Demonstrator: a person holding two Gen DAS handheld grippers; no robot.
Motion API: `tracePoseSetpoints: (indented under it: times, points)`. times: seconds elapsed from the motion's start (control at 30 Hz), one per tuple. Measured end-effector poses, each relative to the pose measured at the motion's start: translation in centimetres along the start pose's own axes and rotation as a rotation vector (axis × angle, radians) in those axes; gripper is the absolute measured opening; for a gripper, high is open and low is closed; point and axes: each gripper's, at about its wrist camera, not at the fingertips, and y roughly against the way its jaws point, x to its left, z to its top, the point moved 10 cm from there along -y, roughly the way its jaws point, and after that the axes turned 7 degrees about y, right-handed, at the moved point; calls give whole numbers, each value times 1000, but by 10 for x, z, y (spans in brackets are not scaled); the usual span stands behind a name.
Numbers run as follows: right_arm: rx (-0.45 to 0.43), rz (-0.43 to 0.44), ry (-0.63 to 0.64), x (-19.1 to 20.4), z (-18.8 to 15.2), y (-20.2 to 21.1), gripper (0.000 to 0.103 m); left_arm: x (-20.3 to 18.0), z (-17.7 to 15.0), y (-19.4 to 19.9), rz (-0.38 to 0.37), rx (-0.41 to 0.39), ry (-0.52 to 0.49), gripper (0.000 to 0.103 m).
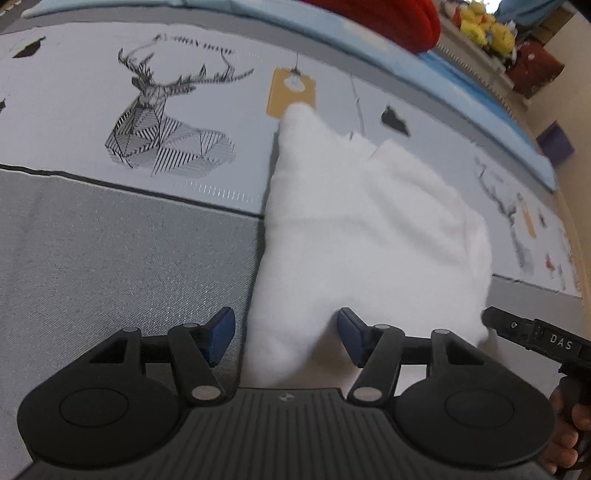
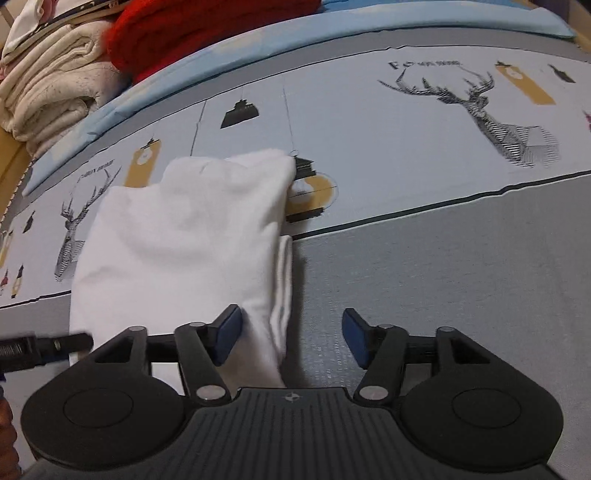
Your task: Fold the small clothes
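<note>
White garment [image 1: 369,229] lies folded on the printed bed sheet [image 1: 110,258], across the grey and deer-print bands. Left hand-held gripper [image 1: 286,336] is spread wide above its near edge, holding nothing. Right hand-held gripper [image 2: 291,338] is also wide and empty, at the garment's right edge. Only the right view shows the cream folded clothes [image 2: 48,92] beside the red knit [image 2: 192,29]; only the left view shows yellow plush toys [image 1: 484,29].
</note>
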Motion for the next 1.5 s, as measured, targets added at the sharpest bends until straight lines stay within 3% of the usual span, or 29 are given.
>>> tracePoseSetpoints:
  times: [0.1, 0.17, 0.23, 0.33, 0.43, 0.5, 0.57, 0.63, 0.7, 0.83, 0.93, 1.07, 1.13, 1.23, 1.4, 1.5]
  points:
    - [-49, 34, 28, 6, 4, 13, 59, 4, -4, 1, -18, 19, 6, 66]
    - [-18, 35, 83, 9, -2, 11, 58, 16, -20, -10, 70, 96, -35, 67]
    - [44, -31, 142, 4, -13, 4, 62, 22, -29, -9, 127, 107, -72, 68]
    - [19, -90, 161, -2, -13, 19, 62, 16, -23, 18, 133, -11, -117, 69]
    - [-44, -134, 187, -7, -8, 45, 60, 11, -16, 52, 183, -154, -195, 89]
    - [-55, -165, 177, -16, -5, 59, 60, 9, -14, 74, 215, -219, -230, 89]
    - [-133, -211, 151, -21, 2, 89, 60, 2, -14, 103, 219, -296, -245, 90]
    - [-239, -184, 129, -15, 4, 126, 60, -8, -19, 130, 198, -353, -256, 96]
    - [-335, -164, 143, -4, -5, 163, 62, -21, -29, 159, 154, -419, -271, 103]
    - [-492, -134, 203, 24, -48, 225, 73, -43, -69, 210, 80, -517, -320, 103]
    - [-552, -165, 226, 32, -80, 250, 77, -46, -114, 237, 53, -575, -332, 103]
    - [-571, -174, 219, 35, -127, 260, 78, -37, -174, 236, 64, -578, -322, 103]
    - [-517, -152, 218, 37, -145, 254, 78, -32, -192, 217, 116, -481, -311, 103]
    - [-474, -156, 235, 38, -150, 246, 78, -39, -184, 207, 80, -461, -268, 103]
    - [-423, -184, 255, 35, -150, 227, 78, -37, -168, 188, 134, -445, -234, 103]
    - [-408, -175, 235, 35, -148, 220, 78, -32, -165, 182, 130, -425, -212, 103]
